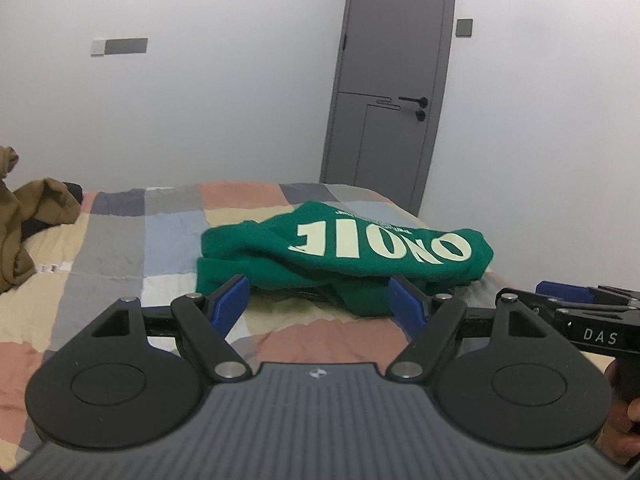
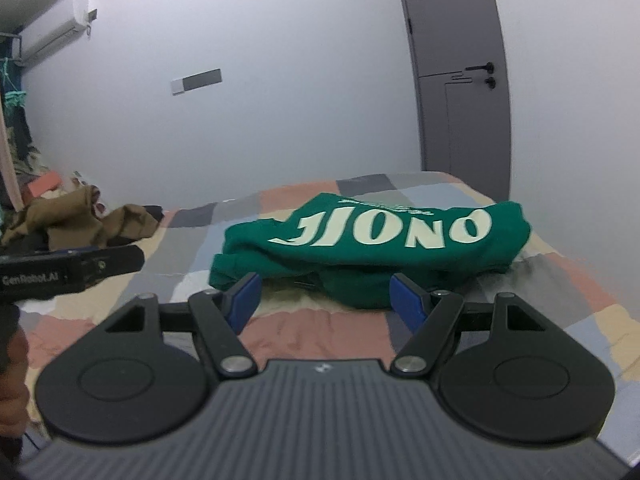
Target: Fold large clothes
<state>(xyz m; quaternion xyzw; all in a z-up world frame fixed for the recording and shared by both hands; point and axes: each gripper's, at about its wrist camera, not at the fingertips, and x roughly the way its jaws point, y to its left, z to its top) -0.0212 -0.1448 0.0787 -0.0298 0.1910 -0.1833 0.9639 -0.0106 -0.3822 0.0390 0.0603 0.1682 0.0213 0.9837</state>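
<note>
Green sweatshirt (image 1: 344, 256) lay crumpled in a loose heap on the bed (image 1: 120, 248), toward the far right part of the patchwork cover, cream lettering facing up and reading upside down from both wrist views. Part of the garment drooped forward toward the near edge of the heap.

Left gripper (image 1: 320, 304) hovered just short of the sweatshirt, jaws standing well apart, nothing between the blue pads (image 1: 230, 300). No contact with the fabric visible.

Right gripper (image 2: 326, 300) was likewise in front of the heap, jaws apart, blue pads (image 2: 244, 300) clear of the cloth and empty. In the left wrist view it showed at the right edge, beside the left one, with a hand (image 1: 624, 408) on its grip.

Brown garment (image 2: 80, 216) lay bunched at the far left side of the bed, well apart from the green one, with some dark clothing under it.

Grey door (image 1: 392, 80) closed in the white wall behind the bed; wall switch plate (image 1: 120, 46) to its left. Air conditioner (image 2: 52, 28) high on the wall, seen in the right wrist view.

No containers in view.
</note>
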